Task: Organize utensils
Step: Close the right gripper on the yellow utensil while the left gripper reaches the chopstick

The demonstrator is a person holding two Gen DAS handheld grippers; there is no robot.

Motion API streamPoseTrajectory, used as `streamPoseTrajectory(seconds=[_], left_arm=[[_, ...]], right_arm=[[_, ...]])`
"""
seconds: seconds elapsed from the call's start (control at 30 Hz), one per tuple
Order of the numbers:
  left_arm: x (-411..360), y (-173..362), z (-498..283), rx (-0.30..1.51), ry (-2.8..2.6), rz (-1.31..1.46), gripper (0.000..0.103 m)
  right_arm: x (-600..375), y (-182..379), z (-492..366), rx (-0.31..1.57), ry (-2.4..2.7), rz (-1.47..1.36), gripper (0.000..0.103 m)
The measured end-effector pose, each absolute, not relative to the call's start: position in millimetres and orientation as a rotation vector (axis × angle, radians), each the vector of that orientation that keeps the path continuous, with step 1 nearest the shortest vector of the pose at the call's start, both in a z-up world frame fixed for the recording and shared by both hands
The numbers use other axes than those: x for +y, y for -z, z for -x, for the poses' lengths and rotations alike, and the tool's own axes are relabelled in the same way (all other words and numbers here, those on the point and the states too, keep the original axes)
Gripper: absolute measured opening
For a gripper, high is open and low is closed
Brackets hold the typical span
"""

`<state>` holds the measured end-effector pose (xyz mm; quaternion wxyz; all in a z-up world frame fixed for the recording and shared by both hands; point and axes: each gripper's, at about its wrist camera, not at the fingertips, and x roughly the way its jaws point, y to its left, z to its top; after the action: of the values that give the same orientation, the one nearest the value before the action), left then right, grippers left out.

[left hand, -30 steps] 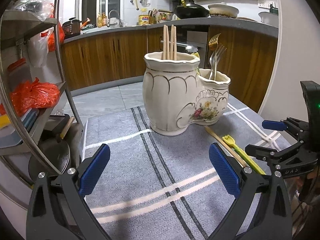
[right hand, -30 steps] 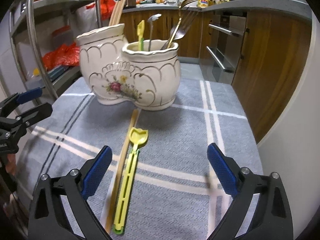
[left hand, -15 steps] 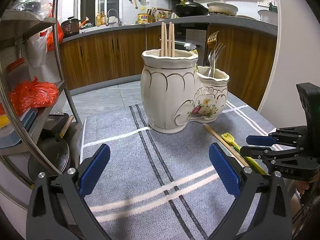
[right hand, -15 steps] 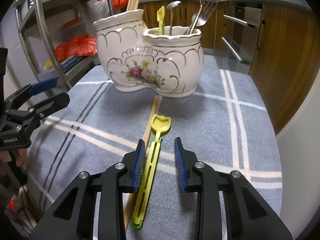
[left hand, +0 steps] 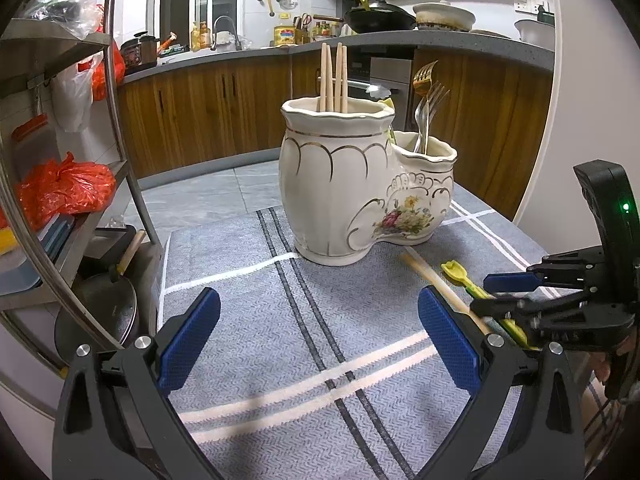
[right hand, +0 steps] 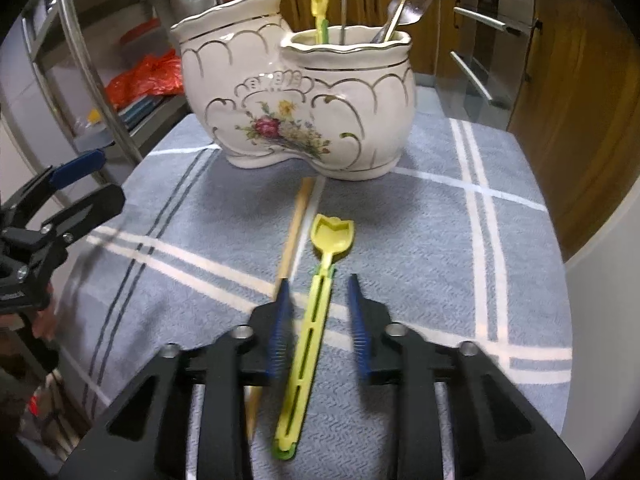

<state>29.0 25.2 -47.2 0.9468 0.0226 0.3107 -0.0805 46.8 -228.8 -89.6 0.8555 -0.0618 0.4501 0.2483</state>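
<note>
Four chopsticks (left hand: 333, 80), two forks (left hand: 427, 92)

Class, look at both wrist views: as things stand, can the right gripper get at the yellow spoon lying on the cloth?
Probably yes. The right gripper has just been reopening its jaws, which straddle the yellow spoon without pressing it. The wooden chopstick alongside is the only crowding.

We see an evenly lit kitchen under soft indoor light, with dim corners in both views. Strong fisheye bending curves the metal rack (left hand: 120, 128) and the countertop (left hand: 400, 40), and a black vignette rings each frame. Glare sits on the ceramic holder (right hand: 304, 92). In the right wrist view the right gripper (right hand: 316, 312) blurs, and the upper edge smears.
</note>
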Motion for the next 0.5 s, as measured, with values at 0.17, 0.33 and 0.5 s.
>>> streamPoseTrajectory(seconds=[0.17,0.33,0.5], left_arm=[[22.8,46.0,-28.7,0.632,0.174,-0.052,0.097],[19.8,45.5,-26.8,0.632,0.183,-0.060,0.097],[15.5,44.5,-27.5,0.637,0.189,-0.064,0.097]], right_arm=[[-227.4,91.5,-41.8,0.924,-0.514,0.148,0.062],[-233.4,92.0,-42.9,0.899,-0.459,0.153,0.023],[-233.1,92.1,-40.7,0.894,-0.475,0.160,0.011]])
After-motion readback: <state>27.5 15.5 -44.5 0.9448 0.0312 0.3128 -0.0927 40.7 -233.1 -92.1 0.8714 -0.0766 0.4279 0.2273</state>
